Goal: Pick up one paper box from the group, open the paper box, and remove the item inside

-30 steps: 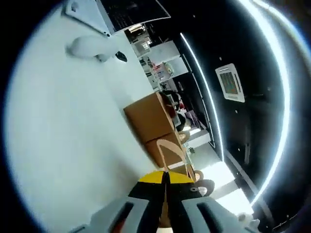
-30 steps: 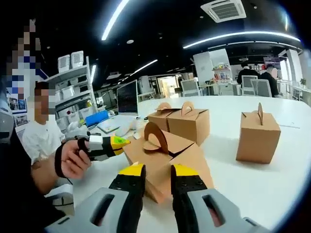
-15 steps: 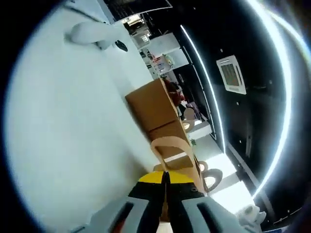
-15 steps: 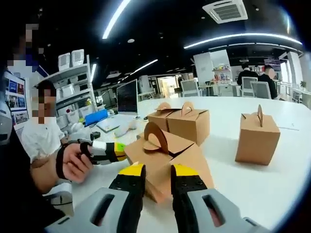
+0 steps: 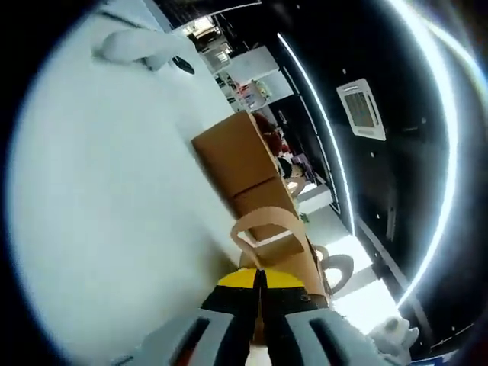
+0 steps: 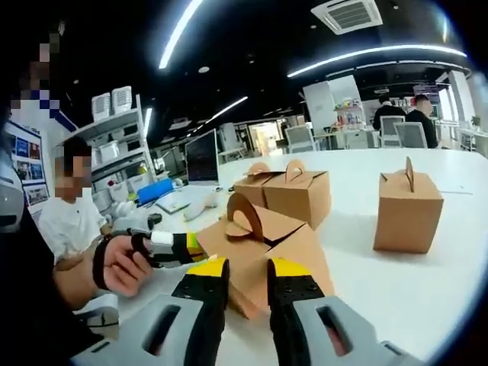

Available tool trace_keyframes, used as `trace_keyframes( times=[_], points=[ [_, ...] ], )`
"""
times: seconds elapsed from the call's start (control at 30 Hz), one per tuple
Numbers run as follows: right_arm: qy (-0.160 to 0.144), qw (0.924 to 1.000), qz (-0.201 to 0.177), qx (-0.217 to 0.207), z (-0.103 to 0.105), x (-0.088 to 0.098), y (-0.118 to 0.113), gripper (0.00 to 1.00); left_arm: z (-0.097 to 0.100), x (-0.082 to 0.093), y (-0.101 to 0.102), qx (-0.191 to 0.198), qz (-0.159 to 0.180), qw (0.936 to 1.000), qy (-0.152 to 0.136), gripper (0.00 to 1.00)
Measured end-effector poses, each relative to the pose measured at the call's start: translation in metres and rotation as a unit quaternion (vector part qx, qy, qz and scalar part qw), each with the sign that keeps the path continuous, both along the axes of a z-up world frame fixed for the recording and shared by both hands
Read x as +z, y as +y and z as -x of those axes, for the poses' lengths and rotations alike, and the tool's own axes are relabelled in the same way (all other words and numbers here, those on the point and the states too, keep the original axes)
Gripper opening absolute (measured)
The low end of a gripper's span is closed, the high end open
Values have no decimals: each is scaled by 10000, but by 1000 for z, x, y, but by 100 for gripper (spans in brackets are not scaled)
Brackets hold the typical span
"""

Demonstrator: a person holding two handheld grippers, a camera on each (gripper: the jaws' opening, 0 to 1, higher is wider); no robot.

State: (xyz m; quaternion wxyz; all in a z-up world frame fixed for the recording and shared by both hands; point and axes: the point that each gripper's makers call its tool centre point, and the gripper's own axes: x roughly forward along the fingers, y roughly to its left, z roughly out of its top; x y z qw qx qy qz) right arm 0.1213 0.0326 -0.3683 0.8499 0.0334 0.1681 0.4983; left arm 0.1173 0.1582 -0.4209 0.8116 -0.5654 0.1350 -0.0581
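Currently my right claw (image 6: 247, 268) grips the near paper box (image 6: 263, 248) on the desk (image 6: 396, 282); my left claw (image 5: 256, 280) is closed at its side.

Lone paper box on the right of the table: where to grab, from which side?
Judging by its pose, take the lone paper box by its upright handle tab, coming from above. The tab stands thin and edge-on, a fit for a narrow pinch; the flat side walls look too broad for the right claw.
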Motion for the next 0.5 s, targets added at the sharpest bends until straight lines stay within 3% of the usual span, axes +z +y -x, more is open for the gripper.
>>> trace_keyframes(
  times=[0.07,0.17,0.23,0.33,0.37,0.43,0.5],
  points=[
    [238,9996,-165,-41,-1,-1,-1,18,3,4,7,145,431,9990,-26,5],
    [255,9995,-201,-43,-2,-1,-2,18,11,16,21,320,197,9987,-331,6],
    [250,9995,-206,-44,-2,-1,-1,18,17,28,31,498,234,9965,-632,6],
    [294,9993,-213,-54,-2,-1,-1,18,24,46,49,736,857,9883,-1025,9],
    [298,9993,-216,-62,-2,-1,-1,18,26,48,54,775,884,9873,-1071,10],
    [292,9992,-249,-103,-3,-1,-1,18,32,56,75,961,580,9853,-1291,10],
    [287,9992,-264,-120,-3,-1,-2,18,37,81,83,1059,110,9791,-1735,10]
  ],
)
